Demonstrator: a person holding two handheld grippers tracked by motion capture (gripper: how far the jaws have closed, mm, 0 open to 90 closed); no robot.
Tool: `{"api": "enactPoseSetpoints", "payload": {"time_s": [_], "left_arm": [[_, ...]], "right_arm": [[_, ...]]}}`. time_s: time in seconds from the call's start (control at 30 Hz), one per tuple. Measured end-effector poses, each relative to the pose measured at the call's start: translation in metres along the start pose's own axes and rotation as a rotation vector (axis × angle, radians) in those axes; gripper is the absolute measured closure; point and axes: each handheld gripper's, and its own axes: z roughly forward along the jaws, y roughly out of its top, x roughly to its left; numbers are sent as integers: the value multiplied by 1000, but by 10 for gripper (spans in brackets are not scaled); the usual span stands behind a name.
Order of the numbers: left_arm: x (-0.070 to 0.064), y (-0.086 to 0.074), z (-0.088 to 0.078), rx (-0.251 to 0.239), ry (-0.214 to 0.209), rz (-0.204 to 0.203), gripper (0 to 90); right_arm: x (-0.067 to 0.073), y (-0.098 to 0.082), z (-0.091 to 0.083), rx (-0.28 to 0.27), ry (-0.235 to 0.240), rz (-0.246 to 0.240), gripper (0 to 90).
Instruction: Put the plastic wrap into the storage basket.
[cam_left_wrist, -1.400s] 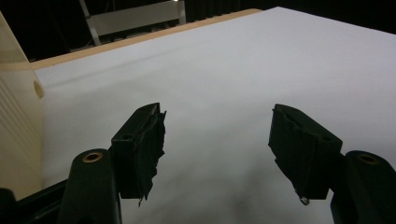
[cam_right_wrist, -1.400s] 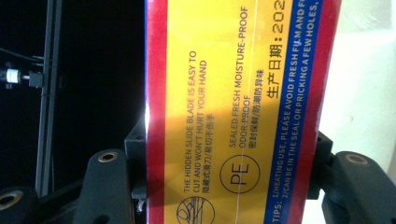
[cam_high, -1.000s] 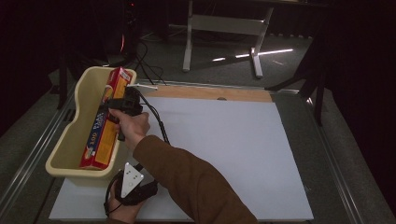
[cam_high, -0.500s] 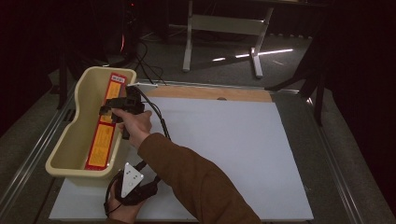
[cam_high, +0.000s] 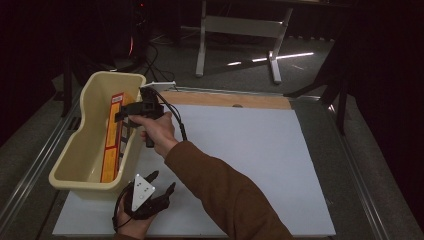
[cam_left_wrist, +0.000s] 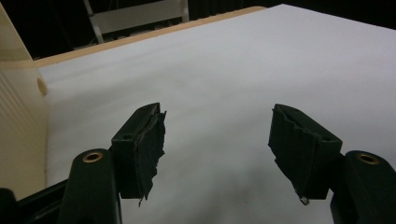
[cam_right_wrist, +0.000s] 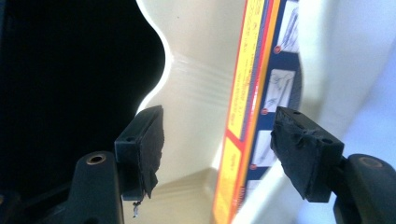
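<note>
The box (cam_high: 112, 137) lay lengthwise inside the tub (cam_high: 82, 165), along its right wall, printed face up, touched by neither of the 2 grippers. The right gripper (cam_right_wrist: 217, 154) hung over the tub with jaws wide and empty, the box's edge between and below them; the left gripper (cam_left_wrist: 217, 144) rested near the table's (cam_high: 250, 150) front edge, jaws also wide, holding nothing. Judged: release done, so best lift the right gripper straight up, clear of the tub's rim.
</note>
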Motion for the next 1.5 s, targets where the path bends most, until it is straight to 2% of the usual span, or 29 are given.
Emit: {"api": "enactPoseSetpoints", "payload": {"time_s": [0.07,0.17,0.2,0.23,0.27,0.4,0.47,0.57,0.67,0.8,0.9,1.13,1.23,1.3,1.4,1.5], "left_arm": [[0,0,-1,1,1,3,351],[0,0,-1,3,4,5,351],[0,0,-2,0,8,8,351],[0,0,-2,-2,10,8,351],[0,0,-2,-1,11,8,351],[-1,0,-3,0,12,15,351],[-2,0,-3,0,13,19,351],[-3,0,-2,0,11,16,351],[-3,0,-1,5,8,18,351],[-4,-1,0,9,9,18,351],[-4,0,-1,6,11,17,351],[-2,2,-1,5,11,16,350],[-1,1,-1,7,13,13,350],[-1,2,-1,9,15,13,350],[0,2,-1,7,17,9,350],[1,2,-1,9,22,7,350]], "right_arm": [[1,-1,-6,-7,-16,-46,342],[2,-5,-16,-24,-59,-144,345],[3,-7,-20,-24,-92,-198,355],[4,-8,-23,-21,-114,-230,355],[4,-10,-27,-28,-149,-289,358],[0,-17,-41,-31,-169,-367,359],[-4,-22,-49,-31,-185,-428,353],[-9,-33,-60,-27,-233,-512,349],[-14,-44,-71,9,-263,-609,346],[-23,-61,-87,16,-324,-719,338],[-34,-73,-101,-8,-343,-771,330],[-69,-108,-128,-69,-364,-826,315],[-85,-130,-133,-101,-445,-891,313],[-95,-143,-138,-121,-463,-924,308],[-109,-161,-149,-166,-469,-962,300],[-121,-175,-162,-230,-439,-946,299]]}}
